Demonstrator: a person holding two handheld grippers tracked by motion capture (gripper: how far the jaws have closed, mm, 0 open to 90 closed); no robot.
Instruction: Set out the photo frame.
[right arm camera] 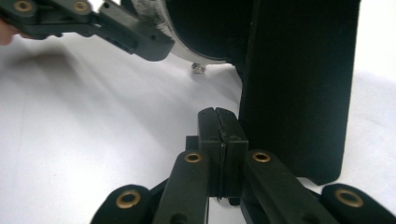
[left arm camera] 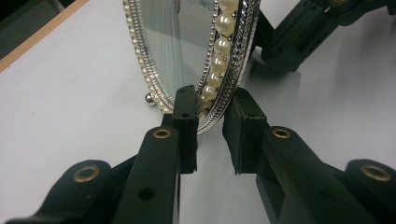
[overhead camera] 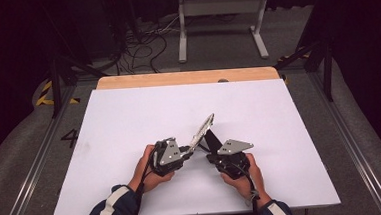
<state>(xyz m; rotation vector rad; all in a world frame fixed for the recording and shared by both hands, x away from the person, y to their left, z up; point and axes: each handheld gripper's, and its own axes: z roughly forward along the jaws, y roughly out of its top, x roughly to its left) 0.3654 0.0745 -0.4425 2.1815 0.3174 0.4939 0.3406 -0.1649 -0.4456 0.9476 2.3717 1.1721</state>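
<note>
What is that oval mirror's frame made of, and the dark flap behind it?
The mirror frame looks like shiny silver-toned metal or metal-look plastic: it glints, with a braided pattern. The beads on it look like cream faux pearls, glossy and round. The back stand appears matte black, perhaps covered board or plastic; the pictures leave that open.

White table (overhead camera: 129,121) carries a pearl-rimmed mirror (overhead camera: 202,129) on its stand

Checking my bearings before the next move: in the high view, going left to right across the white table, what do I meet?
Person's left hand → left gripper → oval pearl-rimmed frame, leaning → its black back stand → right gripper → person's right hand, all on the table.
</note>
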